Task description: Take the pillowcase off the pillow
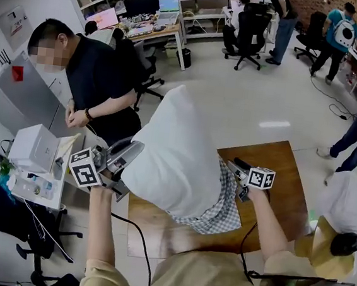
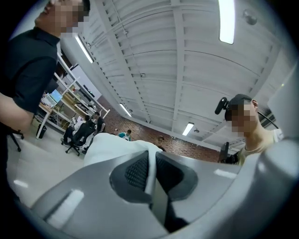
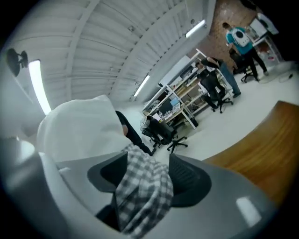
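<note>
A white pillow point(image 1: 171, 151) is held up on end above the wooden table point(image 1: 276, 181). A grey checked pillowcase point(image 1: 219, 207) is bunched round its lower end only. My left gripper point(image 1: 136, 150) is at the pillow's left edge. In the left gripper view, the left gripper point(image 2: 150, 170) is shut on a thin fold of the white pillow point(image 2: 112, 144). My right gripper point(image 1: 232, 167) is at the pillow's right side. In the right gripper view, the right gripper point(image 3: 145, 175) has its jaws apart, with a loose bunch of pillowcase point(image 3: 142, 191) lying between them below the pillow point(image 3: 79, 126).
A person in black point(image 1: 102, 80) stands close at the left, beside a side table with a white box point(image 1: 35, 146). A black cable point(image 1: 139, 243) hangs off the table's near edge. Office chairs, desks and other people fill the back and right.
</note>
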Available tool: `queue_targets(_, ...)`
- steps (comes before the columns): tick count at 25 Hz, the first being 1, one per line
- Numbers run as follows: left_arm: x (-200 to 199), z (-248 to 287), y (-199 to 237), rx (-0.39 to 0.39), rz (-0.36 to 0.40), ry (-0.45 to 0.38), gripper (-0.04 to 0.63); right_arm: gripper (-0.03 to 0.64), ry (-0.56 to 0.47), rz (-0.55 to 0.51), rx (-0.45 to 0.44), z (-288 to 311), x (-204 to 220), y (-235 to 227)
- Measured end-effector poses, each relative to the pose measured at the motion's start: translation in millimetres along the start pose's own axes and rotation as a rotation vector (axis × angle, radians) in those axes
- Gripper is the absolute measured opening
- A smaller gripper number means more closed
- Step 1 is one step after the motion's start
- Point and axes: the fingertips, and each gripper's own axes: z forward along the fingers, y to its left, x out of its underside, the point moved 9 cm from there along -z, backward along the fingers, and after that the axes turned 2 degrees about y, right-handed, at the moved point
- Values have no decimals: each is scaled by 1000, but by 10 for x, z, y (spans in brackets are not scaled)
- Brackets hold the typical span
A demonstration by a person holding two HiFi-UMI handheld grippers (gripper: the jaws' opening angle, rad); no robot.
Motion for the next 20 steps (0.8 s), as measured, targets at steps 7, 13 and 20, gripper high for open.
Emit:
queue_targets(7, 174, 525, -188, -27, 1, -52, 18, 20, 186, 28, 48, 280, -43, -570)
queue_targets(13, 508, 412, -205, -140, -4, -227, 18, 17, 356, 20, 237, -87, 485, -1738)
queue_targets(20, 473, 771, -47, -145, 15, -135, 18, 14, 268, 189, 279, -103, 557, -1896)
